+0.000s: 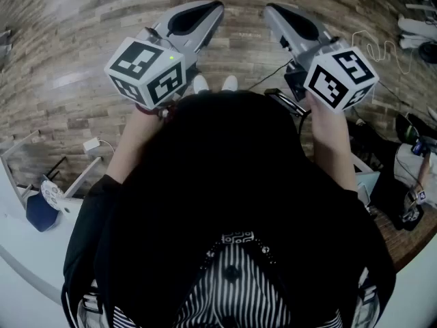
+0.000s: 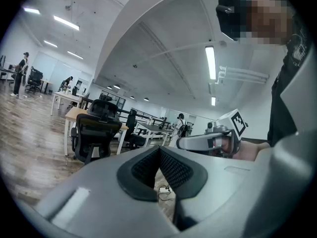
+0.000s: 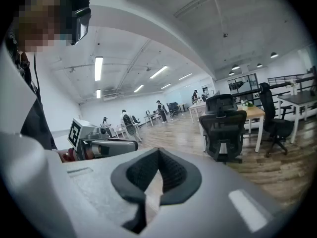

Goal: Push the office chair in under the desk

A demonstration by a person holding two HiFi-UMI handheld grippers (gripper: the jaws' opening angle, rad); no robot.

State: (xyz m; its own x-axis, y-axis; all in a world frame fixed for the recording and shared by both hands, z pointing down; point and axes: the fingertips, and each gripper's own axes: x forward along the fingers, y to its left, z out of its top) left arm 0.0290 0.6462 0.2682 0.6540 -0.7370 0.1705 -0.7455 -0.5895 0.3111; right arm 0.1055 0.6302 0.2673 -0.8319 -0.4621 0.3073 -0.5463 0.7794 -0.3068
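Left gripper (image 2: pixel 159 155) and right gripper (image 3: pixel 157 155) both have jaws pressed together, empty. The office chair (image 2: pixel 94 133) stands well apart from them, mid-left in the left gripper view, mid-right in the right gripper view, just beside the desk (image 2: pixel 73 114).

The office chair (image 2: pixel 94 133) is black, the floor (image 1: pixel 68 33) brown planks.

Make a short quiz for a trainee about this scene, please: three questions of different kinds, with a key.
1. Fill in: the office chair stands at a wooden-topped ___.
2. The right gripper is: A open; B shut and empty; C shut on the office chair.
3. True or false: the left gripper is shut with nothing between its jaws.
Key: 1 desk; 2 B; 3 true.
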